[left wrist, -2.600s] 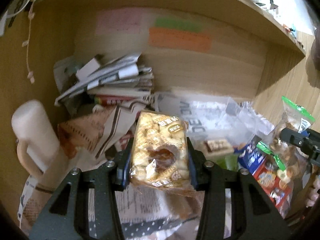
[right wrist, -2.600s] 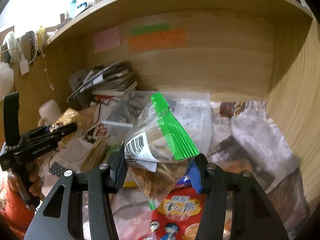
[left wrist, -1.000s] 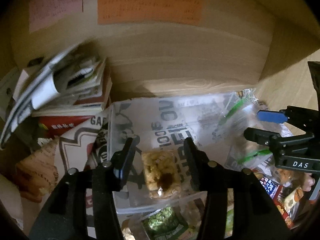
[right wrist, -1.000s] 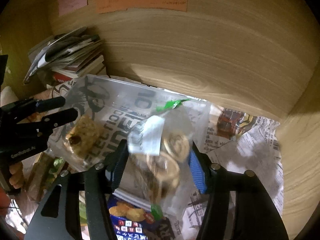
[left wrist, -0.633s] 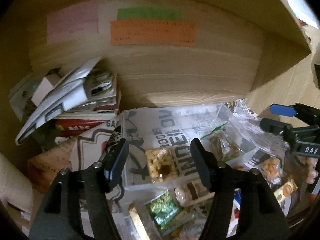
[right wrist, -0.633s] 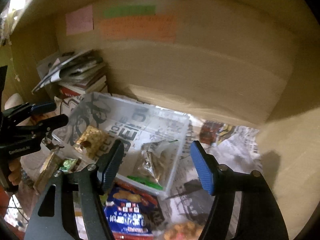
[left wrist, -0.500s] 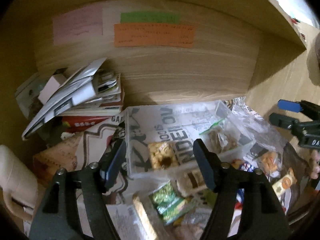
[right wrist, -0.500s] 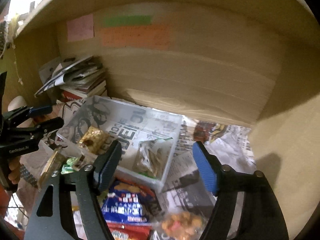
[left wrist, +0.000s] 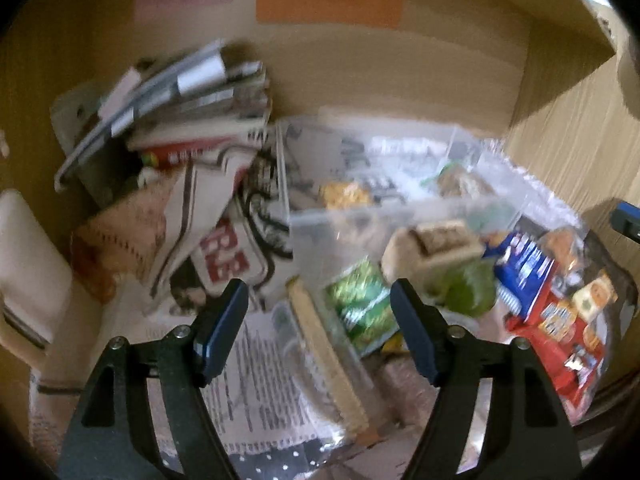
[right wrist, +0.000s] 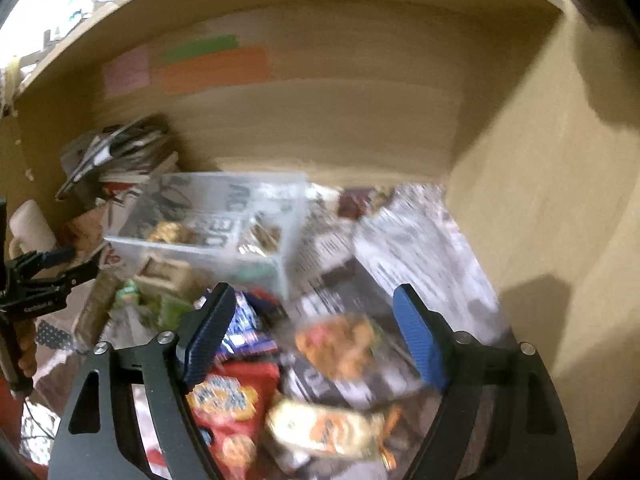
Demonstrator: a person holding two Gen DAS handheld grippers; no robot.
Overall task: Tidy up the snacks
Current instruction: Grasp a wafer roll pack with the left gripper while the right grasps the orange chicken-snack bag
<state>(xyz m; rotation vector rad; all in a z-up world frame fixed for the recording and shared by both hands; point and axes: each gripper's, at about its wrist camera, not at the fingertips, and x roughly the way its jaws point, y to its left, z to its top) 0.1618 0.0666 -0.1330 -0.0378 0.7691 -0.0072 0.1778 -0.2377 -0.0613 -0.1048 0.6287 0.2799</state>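
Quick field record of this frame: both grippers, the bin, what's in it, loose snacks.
left gripper: open, empty, jaws just opened wider
right gripper: open, empty, jaws just opened wider
clear bin: on newspaper, near the shelf back wall
in bin: yellow snack pack; clear cookie bag
loose snacks: green packet, blue packet, red packet

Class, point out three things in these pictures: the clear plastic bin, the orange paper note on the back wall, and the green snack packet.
clear plastic bin (left wrist: 352,220), left wrist view, front wall.
orange paper note (left wrist: 328,4), left wrist view, its middle.
green snack packet (left wrist: 360,304), left wrist view, its printed face.
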